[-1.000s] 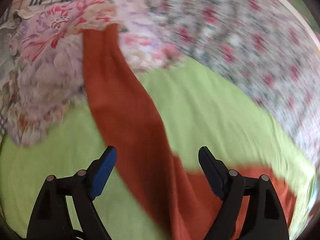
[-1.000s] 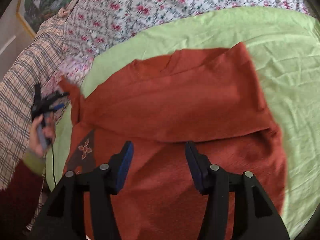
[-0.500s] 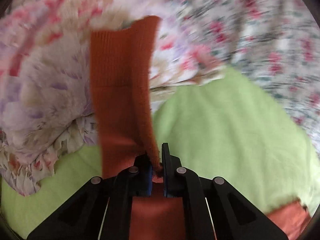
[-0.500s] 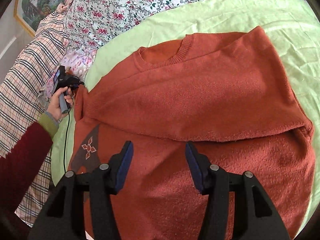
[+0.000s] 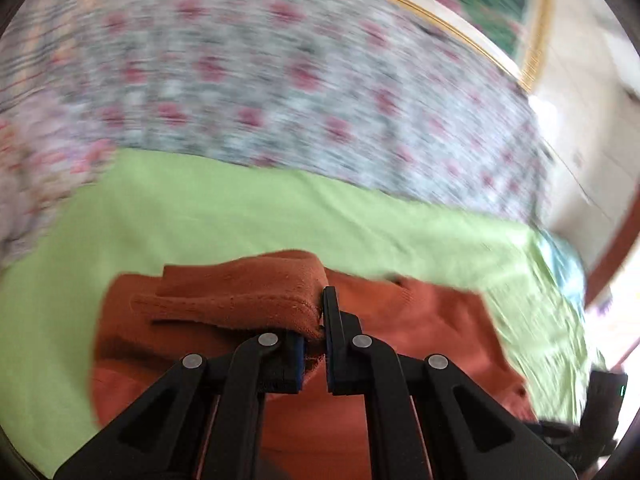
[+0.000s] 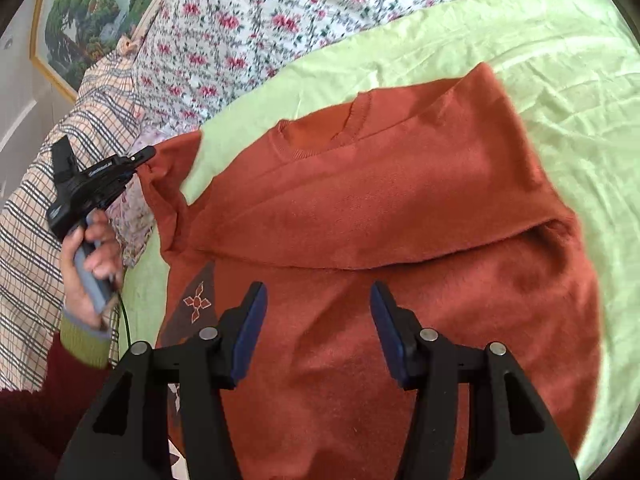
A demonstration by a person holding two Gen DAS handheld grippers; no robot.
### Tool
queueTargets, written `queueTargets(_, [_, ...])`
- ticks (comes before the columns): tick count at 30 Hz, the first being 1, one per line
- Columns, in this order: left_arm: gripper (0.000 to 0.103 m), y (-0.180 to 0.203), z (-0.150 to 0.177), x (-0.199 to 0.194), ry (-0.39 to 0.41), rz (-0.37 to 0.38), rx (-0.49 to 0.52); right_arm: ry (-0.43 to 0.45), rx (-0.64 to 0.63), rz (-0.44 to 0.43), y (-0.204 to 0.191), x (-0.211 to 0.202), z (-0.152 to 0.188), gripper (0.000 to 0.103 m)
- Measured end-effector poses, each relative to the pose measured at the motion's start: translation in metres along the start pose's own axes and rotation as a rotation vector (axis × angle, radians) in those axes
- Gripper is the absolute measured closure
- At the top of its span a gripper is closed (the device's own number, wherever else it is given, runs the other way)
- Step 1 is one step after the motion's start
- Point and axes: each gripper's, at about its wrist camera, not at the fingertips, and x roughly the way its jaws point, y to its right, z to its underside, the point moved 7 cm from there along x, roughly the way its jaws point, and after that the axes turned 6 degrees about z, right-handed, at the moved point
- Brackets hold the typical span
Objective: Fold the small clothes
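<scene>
Left gripper [image 5: 316, 344] jaws, open a second ago, now clamp the orange sweater's [image 6: 380, 208] sleeve [image 5: 240, 300], lifted off the green sheet [image 6: 560, 60]. Right gripper [image 6: 316, 332] jaws open, empty, above the sweater. No readable writing.

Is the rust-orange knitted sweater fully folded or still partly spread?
Partly folded. The rust-orange knitted sweater has one sleeve laid across its chest; the other sleeve is pinched in the left gripper, stretched off to the side.
</scene>
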Motion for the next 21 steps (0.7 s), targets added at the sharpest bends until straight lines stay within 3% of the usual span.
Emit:
queueTargets(6, [0.097, 0.091, 0.058, 0.069, -0.13, 0.067, 0.128, 0.038, 0.06, 0.041, 0.027, -0.021, -0.001, 0.048])
queueTargets(9, [0.096, 0.101, 0.082, 0.106, -0.207, 0.065, 0.156, 0.042, 0.076, 0.06, 0.038, -0.026, -0.001, 0.048])
queueTargets(12, [0.086, 0.098, 0.106, 0.127, -0.288, 0.053, 0.165, 0.045, 0.086, 0.071, 0.043, -0.028, -0.002, 0.048])
queueTargets(13, [0.083, 0.096, 0.113, 0.127, -0.303, 0.048, 0.162, 0.045, 0.089, 0.072, 0.044, -0.027, -0.002, 0.048])
queueTargets(16, [0.053, 0.089, 0.128, 0.112, -0.313, 0.054, 0.162, 0.047, 0.082, 0.07, 0.041, -0.025, -0.005, 0.048])
queueTargets(17, [0.048, 0.086, 0.131, 0.102, -0.303, 0.048, 0.164, 0.048, 0.073, 0.069, 0.037, -0.023, -0.007, 0.048])
queueTargets(21, [0.047, 0.067, 0.148, 0.052, -0.288, 0.033, 0.16, 0.058, 0.014, 0.061, 0.015, -0.014, -0.016, 0.048])
